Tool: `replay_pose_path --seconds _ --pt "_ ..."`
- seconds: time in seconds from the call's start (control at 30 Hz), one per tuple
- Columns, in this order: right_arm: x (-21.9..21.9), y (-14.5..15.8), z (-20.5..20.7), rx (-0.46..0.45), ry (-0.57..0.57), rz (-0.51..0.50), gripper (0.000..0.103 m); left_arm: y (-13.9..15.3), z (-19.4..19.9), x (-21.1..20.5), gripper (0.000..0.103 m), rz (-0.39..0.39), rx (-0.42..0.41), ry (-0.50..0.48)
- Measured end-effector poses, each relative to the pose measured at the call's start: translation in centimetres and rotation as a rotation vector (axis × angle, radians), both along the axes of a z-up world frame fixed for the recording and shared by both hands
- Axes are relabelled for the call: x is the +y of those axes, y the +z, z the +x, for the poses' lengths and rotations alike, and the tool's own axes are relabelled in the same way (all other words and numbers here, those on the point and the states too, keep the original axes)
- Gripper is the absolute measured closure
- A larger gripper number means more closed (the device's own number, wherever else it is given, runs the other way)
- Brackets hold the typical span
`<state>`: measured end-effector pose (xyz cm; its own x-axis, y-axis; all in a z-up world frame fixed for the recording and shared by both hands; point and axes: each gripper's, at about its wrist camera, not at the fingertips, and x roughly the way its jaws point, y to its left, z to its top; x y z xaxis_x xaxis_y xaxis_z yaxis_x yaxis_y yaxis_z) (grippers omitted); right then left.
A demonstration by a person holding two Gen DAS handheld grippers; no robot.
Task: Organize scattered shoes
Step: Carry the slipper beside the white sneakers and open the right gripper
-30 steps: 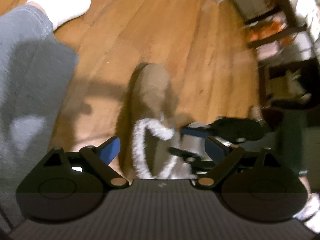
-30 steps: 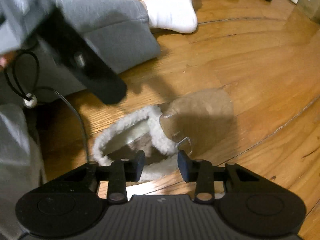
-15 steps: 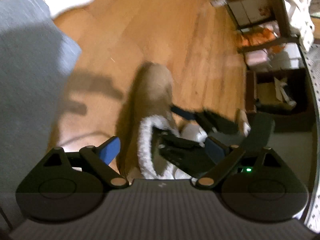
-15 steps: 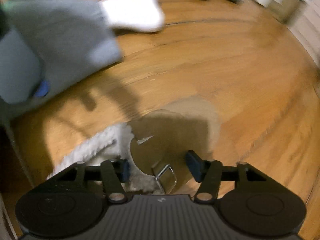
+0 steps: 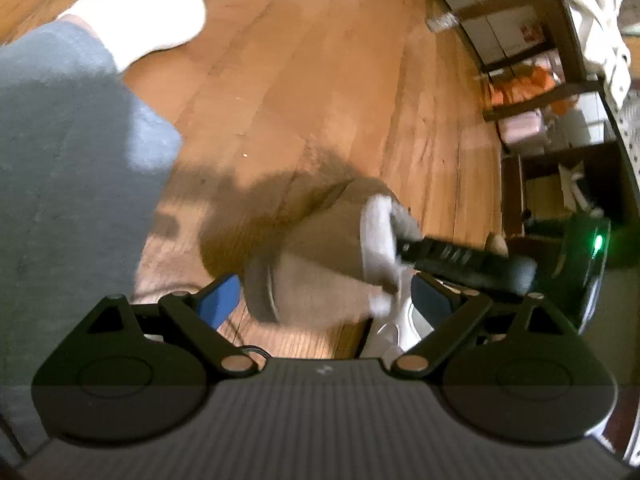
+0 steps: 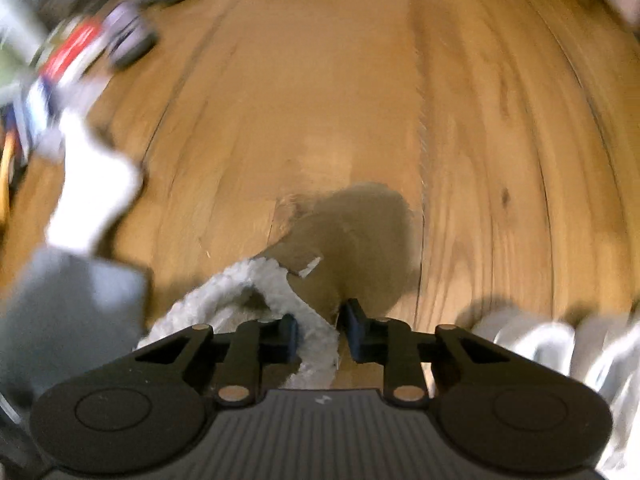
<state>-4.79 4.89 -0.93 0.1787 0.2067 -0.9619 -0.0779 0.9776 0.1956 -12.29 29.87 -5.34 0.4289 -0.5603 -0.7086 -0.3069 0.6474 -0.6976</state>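
Observation:
A tan slipper [image 5: 320, 248] with a white fleece lining is tipped on its side on the wooden floor, its sole edge facing my left gripper [image 5: 326, 298]. That gripper is open just in front of it, blue pads on either side and touching nothing. In the left wrist view the black fingers [image 5: 440, 254] of my right gripper reach in from the right onto the fleece collar. In the right wrist view the right gripper [image 6: 318, 332] points steeply down. Its jaws are closing, with the slipper's [image 6: 360, 232] fleece rim pinched between the pads.
A person's grey trouser leg [image 5: 60, 200] and white sock [image 5: 152, 12] lie left of the slipper. Dark shelves [image 5: 520, 60] with boxes stand at the right. A white shoe [image 5: 404, 320] lies under my left gripper. A purple pair [image 6: 132, 40] sits at the far left.
My right gripper rolled round and closed on the slipper's fleece rim. The slipper went from flat to tipped on its side, sole showing. The left gripper stayed open, almost still.

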Motion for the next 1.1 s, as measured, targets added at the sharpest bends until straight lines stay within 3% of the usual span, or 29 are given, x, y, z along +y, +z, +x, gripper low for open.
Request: replay_pose_path --seconds 0.27,0.37,0.4,0.43,0.47,0.57,0.6,0.67,0.77,0.87,1.0,1.07,1.1 --pt "-7.5 -1.7 0.4 0.337 -0.599 0.396 0.079 0.8 0.2 -1.5 0.01 -0.034 -0.055 -0.101" --pt "-8.3 -2.4 -0.1 0.389 -0.683 0.495 0.067 0.5 0.5 -2.0 0.01 -0.029 -0.044 -0.129" --pt "-8.5 -2.6 -0.1 0.401 -0.696 0.521 0.058 0.2 0.6 -2.2 0.01 -0.035 -0.035 -0.135" --pt "-8.7 -2.6 0.3 0.411 -0.669 0.555 0.049 -0.2 0.8 -2.4 0.01 -0.047 -0.024 -0.144" --pt "-8.9 -2.3 0.7 0.396 -0.626 0.578 0.048 -0.6 1.0 -2.6 0.01 -0.057 -0.018 -0.151" --pt "-9.2 -0.7 1.9 0.254 -0.456 0.557 0.036 -1.6 2.0 -3.5 0.01 -0.067 -0.009 -0.199" --pt "-9.4 -0.4 2.0 0.217 -0.414 0.545 0.028 -1.8 2.4 -3.9 0.01 -0.063 -0.014 -0.219" --pt "-9.5 0.3 2.6 0.103 -0.26 0.432 0.027 -1.9 3.3 -4.8 0.01 -0.042 -0.038 -0.265" --pt "-8.2 0.4 3.3 0.012 -0.026 0.285 0.027 -1.9 3.5 -5.1 0.01 -0.003 -0.042 -0.266" --pt "-6.9 -0.8 4.1 0.015 0.111 0.241 0.027 -1.8 3.2 -5.1 0.01 -0.009 -0.04 -0.266" --pt "-5.3 -2.1 5.2 0.027 0.174 0.241 0.027 -1.4 2.5 -5.2 0.01 0.002 -0.052 -0.294" --pt "-4.2 -2.8 5.9 0.011 0.205 0.232 0.022 -1.6 2.2 -5.2 0.01 0.0 -0.05 -0.304" --pt "-3.4 -3.2 6.2 0.013 0.228 0.228 0.012 -1.6 2.1 -5.2 0.01 0.0 -0.051 -0.306"
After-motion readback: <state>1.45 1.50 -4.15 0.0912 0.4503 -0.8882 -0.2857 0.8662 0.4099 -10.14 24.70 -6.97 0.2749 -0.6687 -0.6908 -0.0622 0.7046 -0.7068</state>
